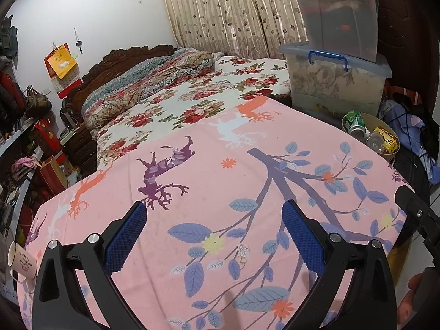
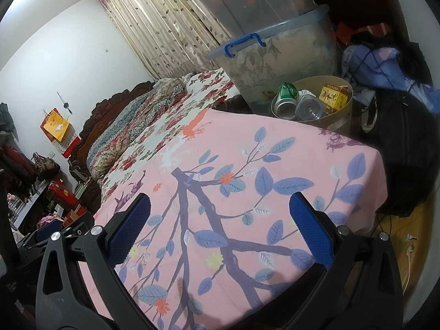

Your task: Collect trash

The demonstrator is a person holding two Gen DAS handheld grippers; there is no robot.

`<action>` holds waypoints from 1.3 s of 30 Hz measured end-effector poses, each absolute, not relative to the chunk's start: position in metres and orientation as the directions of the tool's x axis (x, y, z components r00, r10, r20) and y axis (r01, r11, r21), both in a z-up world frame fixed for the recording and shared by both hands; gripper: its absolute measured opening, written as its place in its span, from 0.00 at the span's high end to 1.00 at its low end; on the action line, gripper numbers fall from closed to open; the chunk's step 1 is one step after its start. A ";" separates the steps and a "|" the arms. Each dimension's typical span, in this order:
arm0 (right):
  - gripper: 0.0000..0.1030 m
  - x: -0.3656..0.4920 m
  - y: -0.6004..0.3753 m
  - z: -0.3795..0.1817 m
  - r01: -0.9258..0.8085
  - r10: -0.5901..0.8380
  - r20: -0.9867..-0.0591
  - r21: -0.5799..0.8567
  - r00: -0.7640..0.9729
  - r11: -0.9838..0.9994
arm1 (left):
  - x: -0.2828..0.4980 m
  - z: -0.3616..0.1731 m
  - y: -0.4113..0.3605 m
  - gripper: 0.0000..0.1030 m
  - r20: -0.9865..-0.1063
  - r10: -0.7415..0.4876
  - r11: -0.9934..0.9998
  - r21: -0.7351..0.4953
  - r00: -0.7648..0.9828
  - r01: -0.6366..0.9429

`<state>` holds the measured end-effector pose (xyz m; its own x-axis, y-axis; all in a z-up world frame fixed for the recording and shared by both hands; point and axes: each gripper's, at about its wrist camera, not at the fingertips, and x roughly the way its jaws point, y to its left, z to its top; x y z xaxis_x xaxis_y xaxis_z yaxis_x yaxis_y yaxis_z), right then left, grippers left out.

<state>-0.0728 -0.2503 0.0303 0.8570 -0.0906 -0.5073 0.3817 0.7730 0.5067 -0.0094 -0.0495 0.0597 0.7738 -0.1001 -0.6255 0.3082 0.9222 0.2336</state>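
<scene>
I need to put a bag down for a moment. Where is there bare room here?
The pink tablecloth lies bare from both grippers up to the flowered bed. Crowded: the far right corner, with the round bin of trash and stacked storage boxes.

A lived-in home bedroom. Told by the bed point(image 1: 209, 93) with carved dark wooden headboard point(image 1: 115, 63) and rose-print bedding, leaf-patterned curtains point(image 1: 228, 11) behind the bed, 2 stacked plastic storage boxes point(image 1: 335, 63) at the bed's foot, cluttered shelves point(image 1: 19, 143) of bags and clothes beside the bed.
</scene>
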 end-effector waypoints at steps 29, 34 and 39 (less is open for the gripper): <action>0.03 -0.073 -0.248 0.028 0.381 -0.088 -0.508 0.509 0.857 0.772 | -0.010 0.059 -0.050 0.08 -0.625 -0.100 0.922 0.234 0.775 0.307; 0.03 -0.073 -0.248 0.028 0.382 -0.088 -0.509 0.509 0.856 0.771 | -0.010 0.057 -0.050 0.08 -0.627 -0.102 0.922 0.232 0.772 0.310; 0.03 -0.072 -0.249 0.028 0.381 -0.088 -0.509 0.509 0.856 0.772 | -0.009 0.054 -0.049 0.08 -0.637 -0.115 0.923 0.215 0.762 0.319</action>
<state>-0.0724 -0.2486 0.0285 0.8564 -0.0878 -0.5088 0.3814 0.7718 0.5088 -0.0087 -0.0491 0.0544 0.7619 -0.1151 -0.6374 0.3192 0.9230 0.2148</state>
